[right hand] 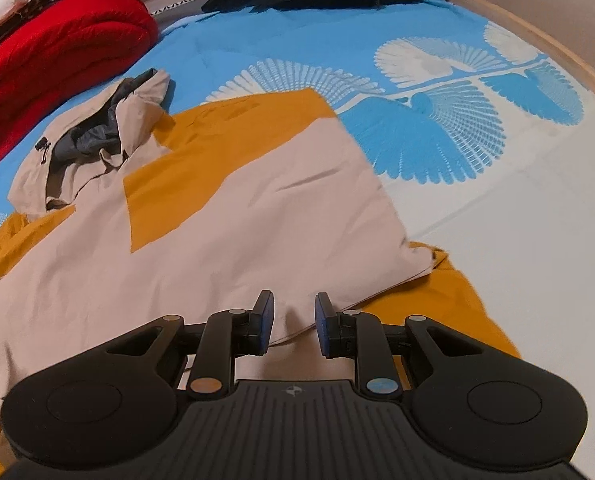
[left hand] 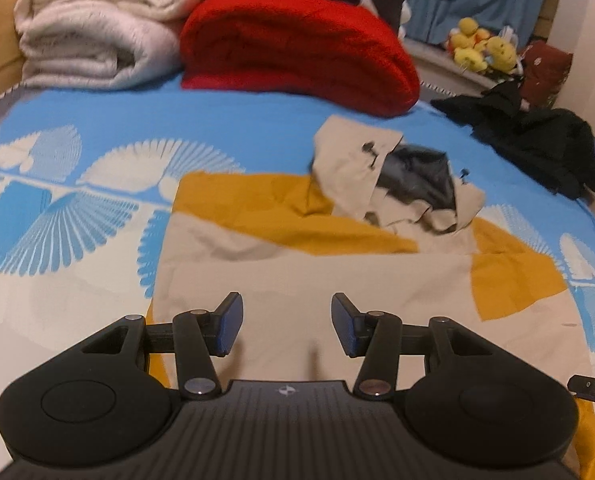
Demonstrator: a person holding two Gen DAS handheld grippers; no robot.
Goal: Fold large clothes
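Jacket [right hand: 217,216], beige and mustard, lay flat on the bedsheet [right hand: 497,208], hood toward the red blanket [right hand: 57,52]. Left gripper [left hand: 285,326] and right gripper [right hand: 290,320] hovered released over its hem; next likely came pinching that edge.

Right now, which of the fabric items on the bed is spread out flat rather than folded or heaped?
The beige-and-mustard jacket, spread beneath both open grippers. The red blanket and white blanket are folded; the black garment is heaped.
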